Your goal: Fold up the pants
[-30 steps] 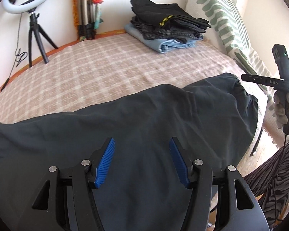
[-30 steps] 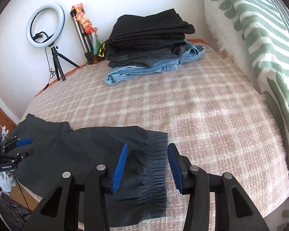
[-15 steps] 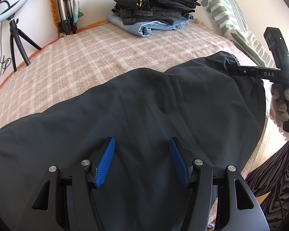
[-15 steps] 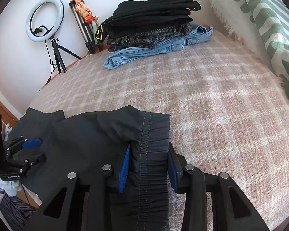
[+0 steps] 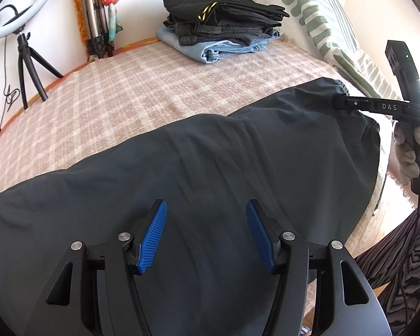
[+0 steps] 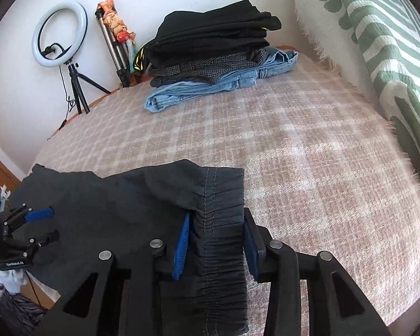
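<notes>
The dark pants (image 5: pixel 210 173) lie spread across the near edge of the bed (image 5: pixel 131 95), with the gathered elastic waistband (image 6: pixel 221 224) at the right end and the legs running off toward the left. Part of the fabric hangs over the bed's edge.

Change noted: a second ago the right tongs (image 6: pixel 217 240) stood spread on either side of the waistband; half a second ago they had narrowed onto it, and now the blue pads (image 6: pixel 182 240) press the bunched band from both sides. The fabric next to the pinch now rises in a small peak rather than lying flat, which suggests the band is being lifted. In the left wrist view, the right tongs (image 5: pixel 347 103) meet the waistband at its far corner.

The left tongs (image 5: pixel 207 235) are as before: spread wide, hovering above the middle of the pants, pinching nothing. Whether the pads touch the cloth cannot be told.

Assessment: the waistband is secured, so the first fold is starting. The left side has no hold yet; a hold on the legs or hem looks necessary before the pants can be doubled evenly.

Surroundings: a stack of folded clothes (image 6: pixel 210 56) sits at the far end of the bed, well apart from the pants. A green-patterned cushion (image 6: pixel 378 42) leans at the right, and a ring light (image 6: pixel 59 32) stands by the wall.
</notes>
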A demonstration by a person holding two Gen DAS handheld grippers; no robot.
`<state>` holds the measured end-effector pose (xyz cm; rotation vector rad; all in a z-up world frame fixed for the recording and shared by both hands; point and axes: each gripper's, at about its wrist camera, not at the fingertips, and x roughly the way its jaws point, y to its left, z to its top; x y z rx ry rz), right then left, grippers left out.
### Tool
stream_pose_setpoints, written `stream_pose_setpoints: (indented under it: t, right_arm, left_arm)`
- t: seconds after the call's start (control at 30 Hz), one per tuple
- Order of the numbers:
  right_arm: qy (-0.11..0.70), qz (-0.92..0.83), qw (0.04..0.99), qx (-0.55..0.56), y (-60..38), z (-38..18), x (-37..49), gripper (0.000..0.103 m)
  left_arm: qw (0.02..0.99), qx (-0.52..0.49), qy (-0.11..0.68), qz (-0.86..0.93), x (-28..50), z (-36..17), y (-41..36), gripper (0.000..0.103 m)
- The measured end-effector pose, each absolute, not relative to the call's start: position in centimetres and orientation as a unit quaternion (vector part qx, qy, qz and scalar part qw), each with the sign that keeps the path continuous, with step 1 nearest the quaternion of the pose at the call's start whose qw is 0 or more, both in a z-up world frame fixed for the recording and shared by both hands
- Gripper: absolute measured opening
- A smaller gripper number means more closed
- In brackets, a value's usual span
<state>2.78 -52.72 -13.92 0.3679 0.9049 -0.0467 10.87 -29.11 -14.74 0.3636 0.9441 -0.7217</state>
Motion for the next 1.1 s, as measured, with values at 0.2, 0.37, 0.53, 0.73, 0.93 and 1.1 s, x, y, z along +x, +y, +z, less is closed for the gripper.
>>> stream_pose_setpoints:
  t: [0.2, 0.37, 0.53, 0.73, 0.93, 1.1]
  right_arm:
    - [0.416, -0.022, 0.878, 0.234, -55.5, -13.7, 0.4, 0.041]
    - [0.411, -0.034, 0.872, 0.265, -57.2, -14.0, -1.2, 0.041]
    - [0.386, -0.053, 0.874, 0.29, -59.2, -13.3, -2.9, 0.041]
    - [0.372, -0.065, 0.874, 0.307, -60.7, -13.1, -4.4, 0.041]
    - [0.357, -0.049, 0.875, 0.324, -61.3, -12.7, -4.9, 0.041]
    - [0.359, -0.028, 0.869, 0.339, -60.9, -12.8, -4.2, 0.042]
  left_arm:
    - [0.801, 0.174, 0.427, -0.383, 8.7, -13.3, -32.3, 0.058]
    - [0.778, 0.188, 0.41, -0.438, 5.7, -12.5, -37.2, 0.058]
    - [0.752, 0.211, 0.391, -0.487, 2.9, -11.9, -42.9, 0.058]
    - [0.721, 0.288, 0.384, -0.499, 0.8, -14.1, -48.9, 0.058]
    - [0.717, 0.311, 0.407, -0.473, 2.5, -16.9, -50.2, 0.046]
    - [0.721, 0.267, 0.423, -0.481, 3.8, -16.6, -49.6, 0.015]
